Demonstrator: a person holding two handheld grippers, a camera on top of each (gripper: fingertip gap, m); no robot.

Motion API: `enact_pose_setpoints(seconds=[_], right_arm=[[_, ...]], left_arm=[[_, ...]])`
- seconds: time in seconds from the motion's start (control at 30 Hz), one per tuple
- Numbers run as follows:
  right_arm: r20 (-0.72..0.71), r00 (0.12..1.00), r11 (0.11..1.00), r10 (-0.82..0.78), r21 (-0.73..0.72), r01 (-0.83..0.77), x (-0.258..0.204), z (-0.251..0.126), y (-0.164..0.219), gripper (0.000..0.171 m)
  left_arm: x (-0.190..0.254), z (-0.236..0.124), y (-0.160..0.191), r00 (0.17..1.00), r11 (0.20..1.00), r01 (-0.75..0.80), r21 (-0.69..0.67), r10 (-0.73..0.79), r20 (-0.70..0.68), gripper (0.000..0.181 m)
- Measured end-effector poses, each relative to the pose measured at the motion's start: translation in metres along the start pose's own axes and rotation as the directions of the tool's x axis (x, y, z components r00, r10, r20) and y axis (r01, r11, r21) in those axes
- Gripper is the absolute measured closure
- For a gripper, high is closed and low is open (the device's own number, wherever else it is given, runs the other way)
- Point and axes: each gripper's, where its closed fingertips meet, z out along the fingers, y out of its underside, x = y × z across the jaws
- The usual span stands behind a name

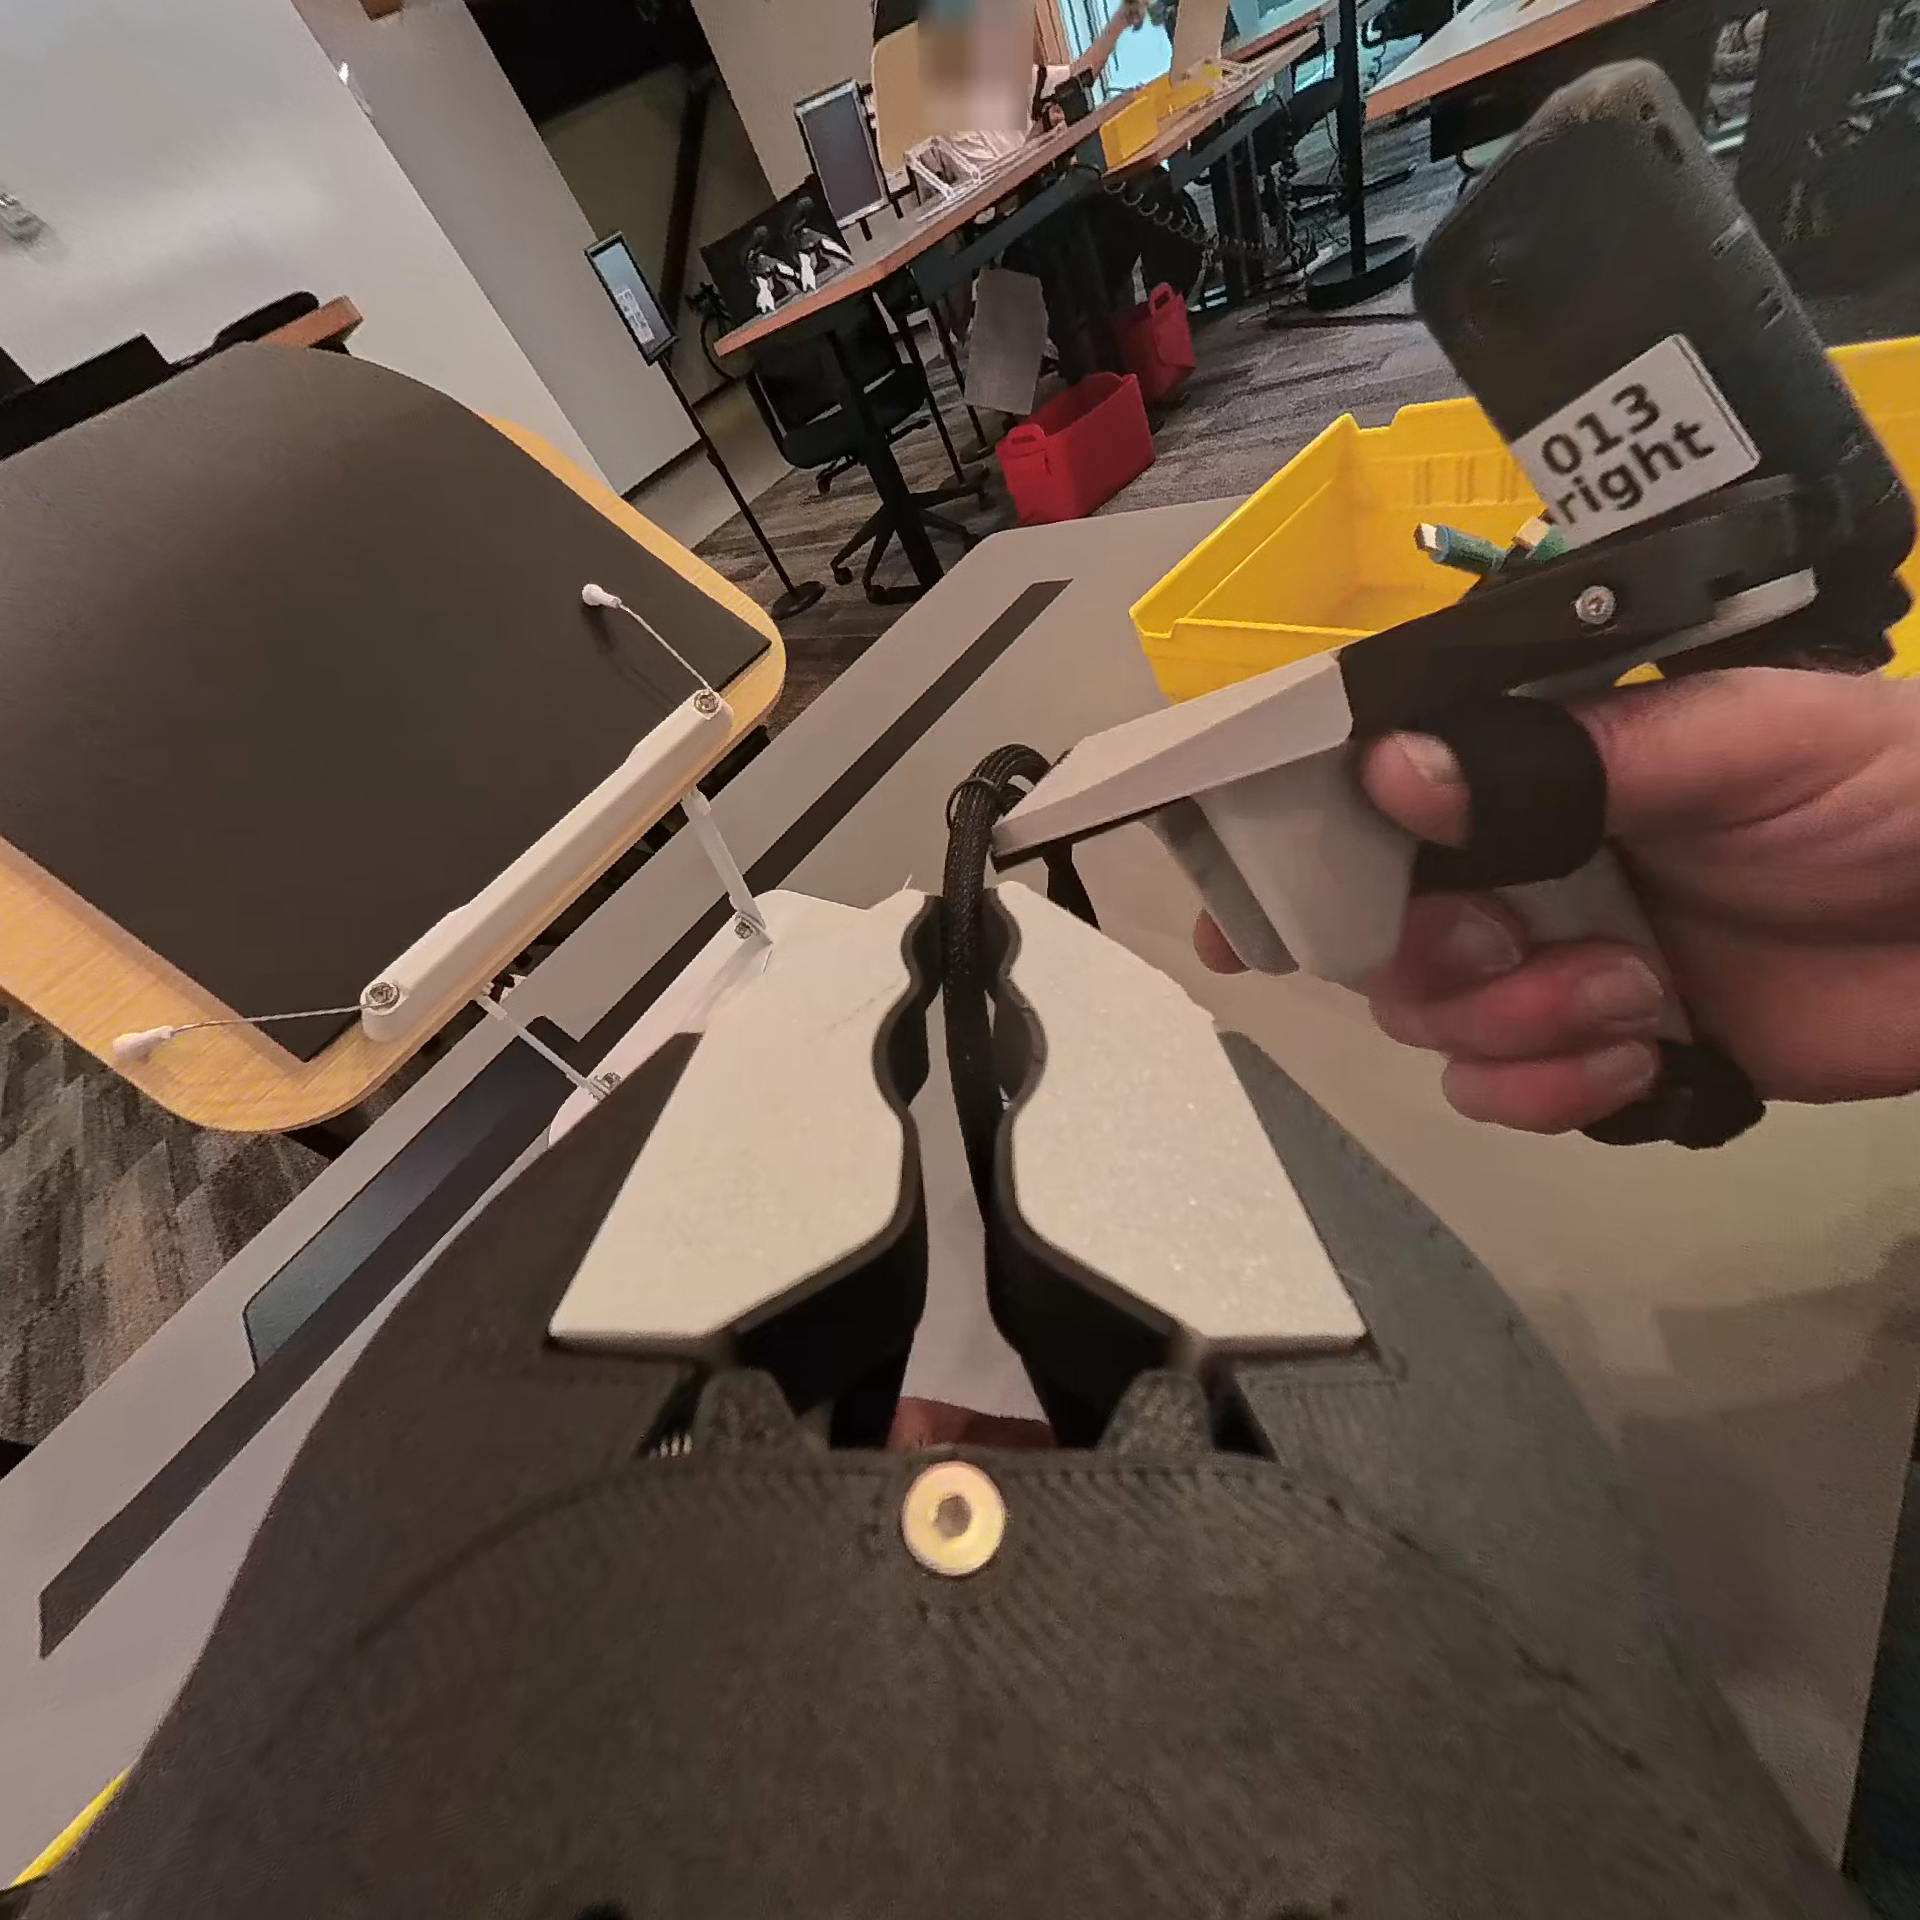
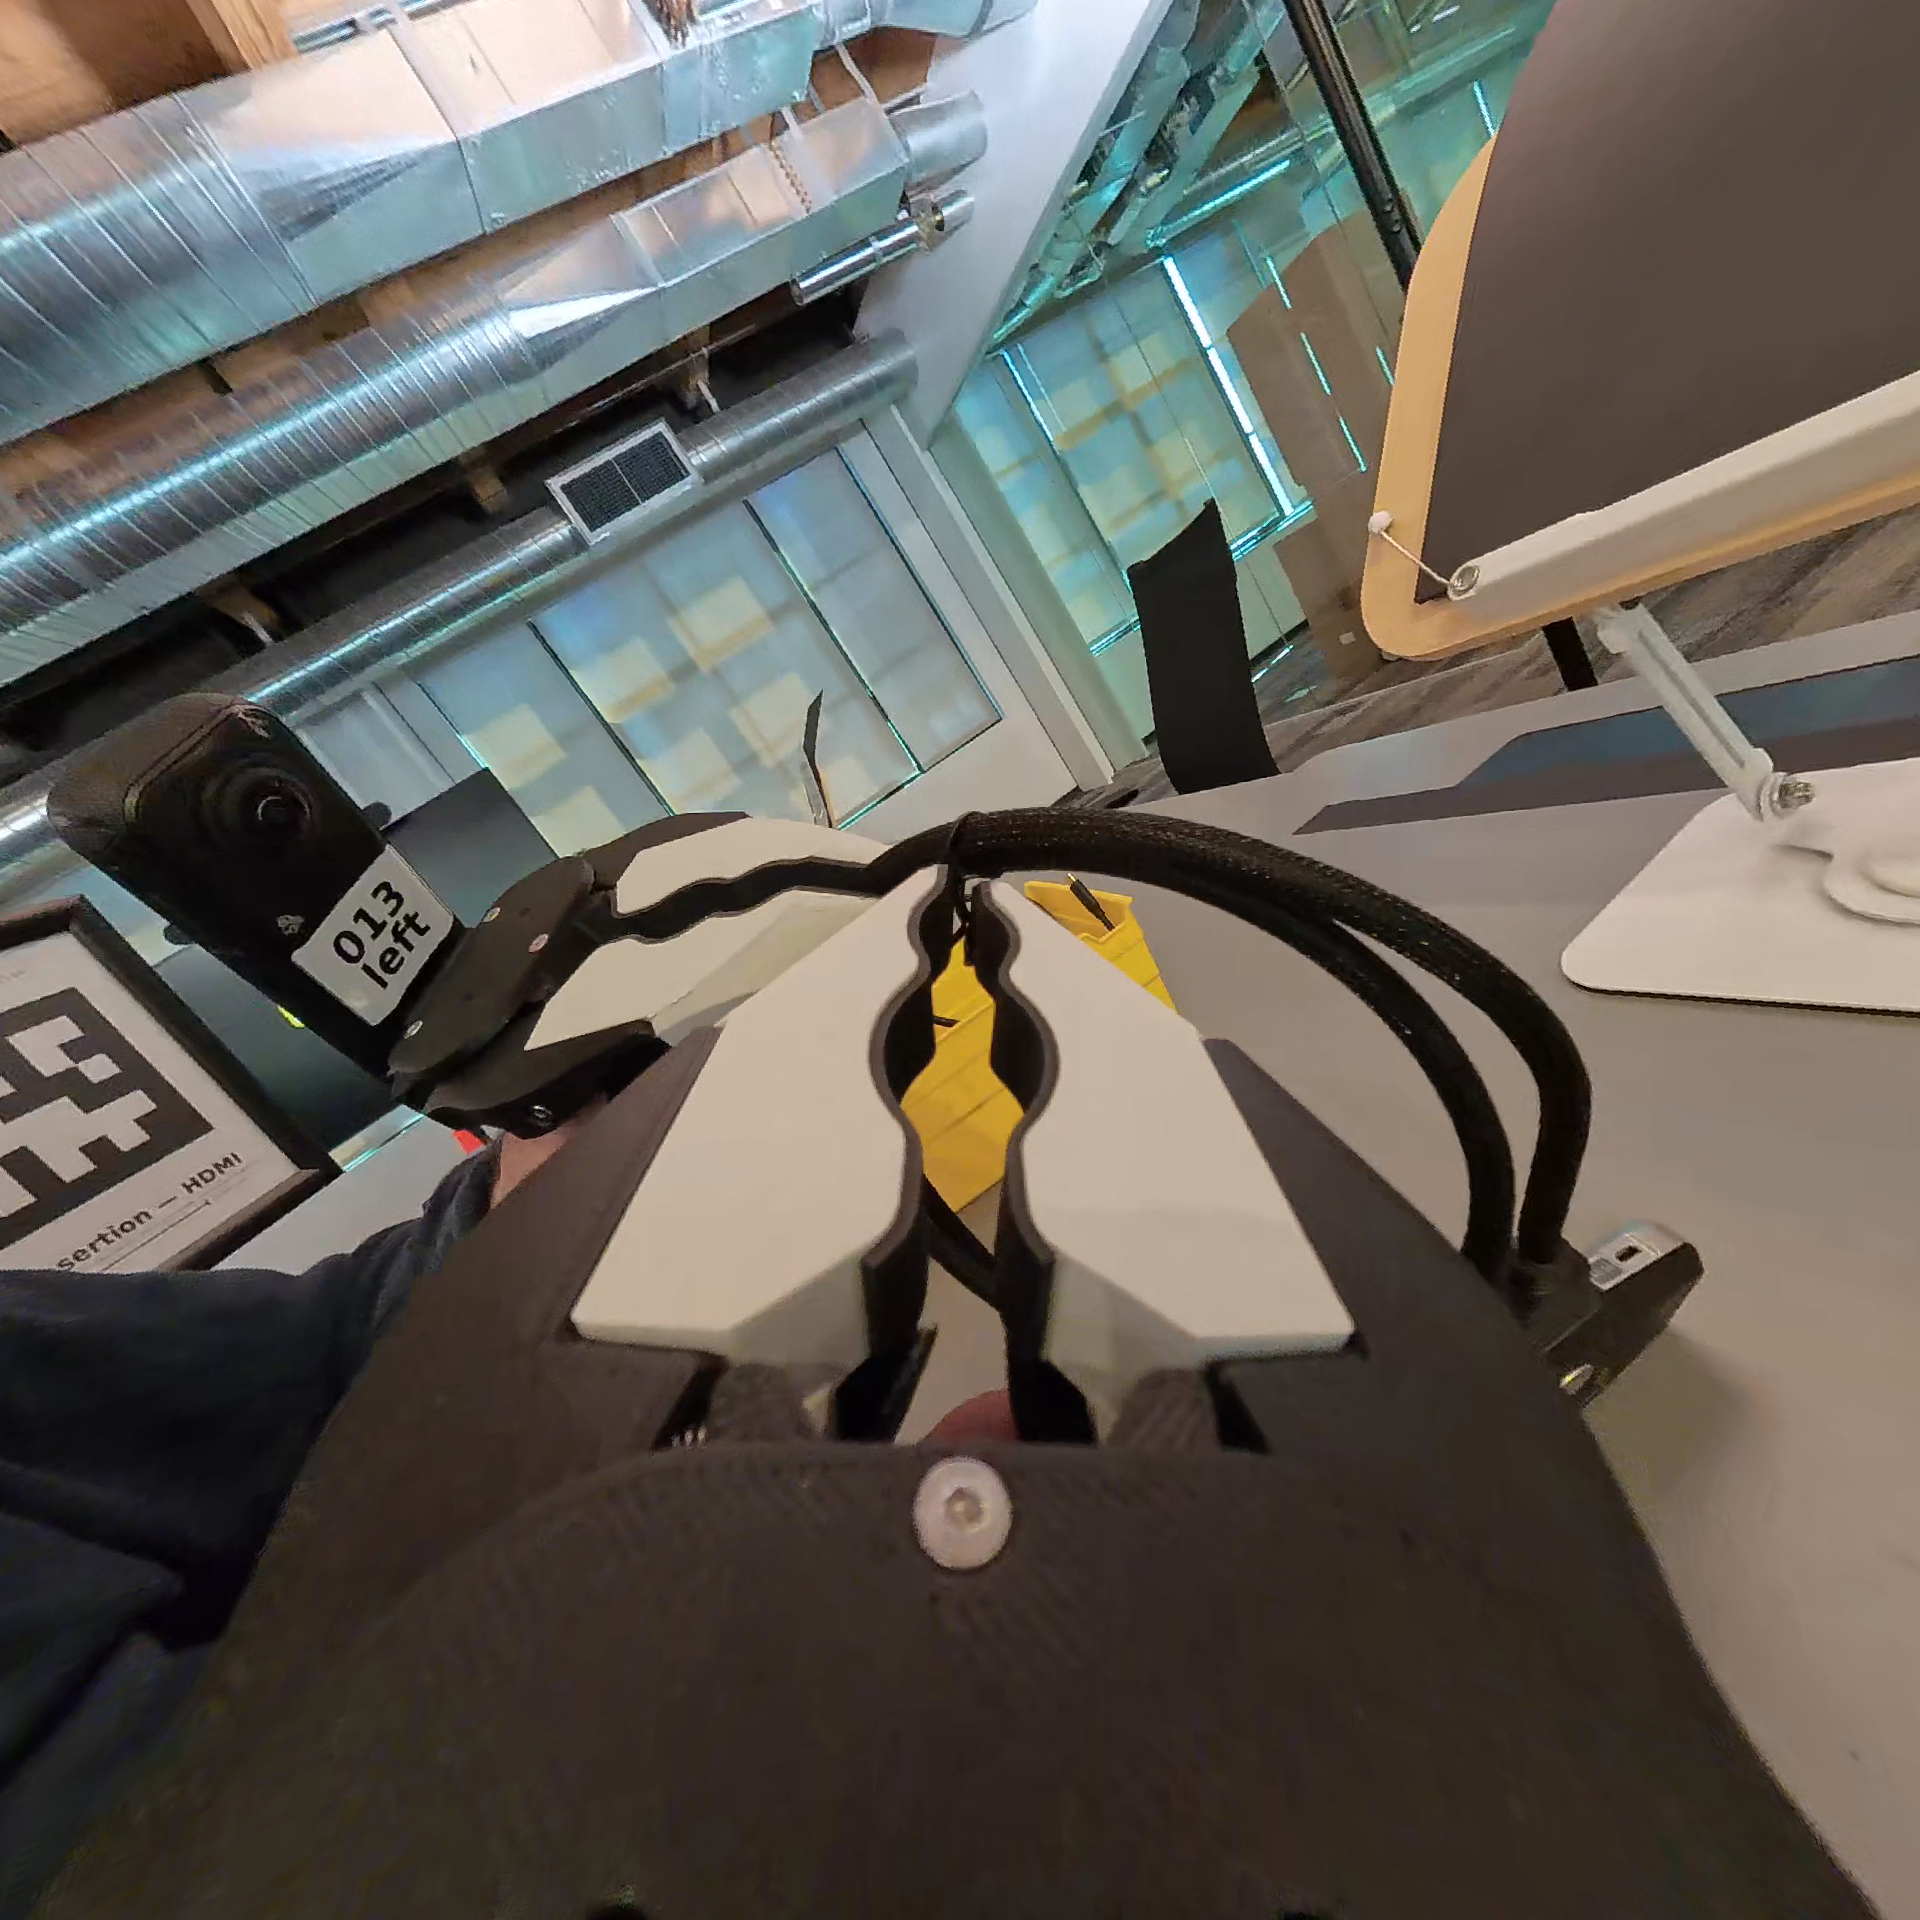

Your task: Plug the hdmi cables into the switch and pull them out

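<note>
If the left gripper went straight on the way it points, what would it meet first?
Probably the right gripper: its grey fingers sit just past the left gripper, which is closed on the braided black cable. Depth is hard to judge; it may pass just beside them.

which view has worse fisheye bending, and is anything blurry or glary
Right wrist view bends more: the ceiling ducts and window frames curve and tilt. Left wrist view bows the black board and the grey table; that table shows a soft sheen, no hard glare. In both, the gripper body at the bottom edge is soft, while the braided cables stay sharp.
</note>
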Motion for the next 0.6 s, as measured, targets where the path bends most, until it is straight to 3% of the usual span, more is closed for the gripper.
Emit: enact_pose_setpoints(seconds=[0.17,0.27,0.33,0.43,0.5,0.57,0.6], right_arm=[[-0.034,0.994,0.995,-0.101,-0.014,0.100,-0.001,0.001,0.001,0.171],[-0.117,0.942,0.948,-0.315,-0.082,0.307,0.001,0.001,0.001,0.171],[-0.172,0.835,0.851,-0.522,-0.171,0.497,0.002,0.000,0.002,0.171],[-0.198,0.518,0.554,-0.832,-0.354,0.754,0.005,-0.002,0.003,0.171],[-0.155,0.184,0.237,-0.971,-0.486,0.841,0.008,-0.003,0.001,0.171],[-0.057,-0.179,-0.114,-0.982,-0.577,0.808,0.009,-0.003,-0.001,0.171],[-0.016,-0.279,-0.216,-0.960,-0.588,0.779,0.009,-0.002,-0.001,0.171]], left_arm=[[0.001,0.000,0.000,1.000,1.000,0.003,-0.001,-0.003,0.002,0.175],[0.000,0.000,0.000,1.000,1.000,0.001,-0.004,-0.001,0.002,0.175],[0.000,-0.001,-0.001,1.000,1.000,0.006,-0.008,-0.006,-0.001,0.175],[0.001,-0.001,-0.001,0.999,0.999,0.028,-0.021,-0.028,-0.019,0.175],[0.001,-0.002,-0.002,0.998,0.998,0.057,-0.028,-0.058,-0.033,0.175],[0.000,-0.003,-0.003,0.994,0.995,0.095,-0.038,-0.097,-0.046,0.175],[0.000,-0.003,-0.004,0.991,0.992,0.118,-0.044,-0.120,-0.055,0.175]])
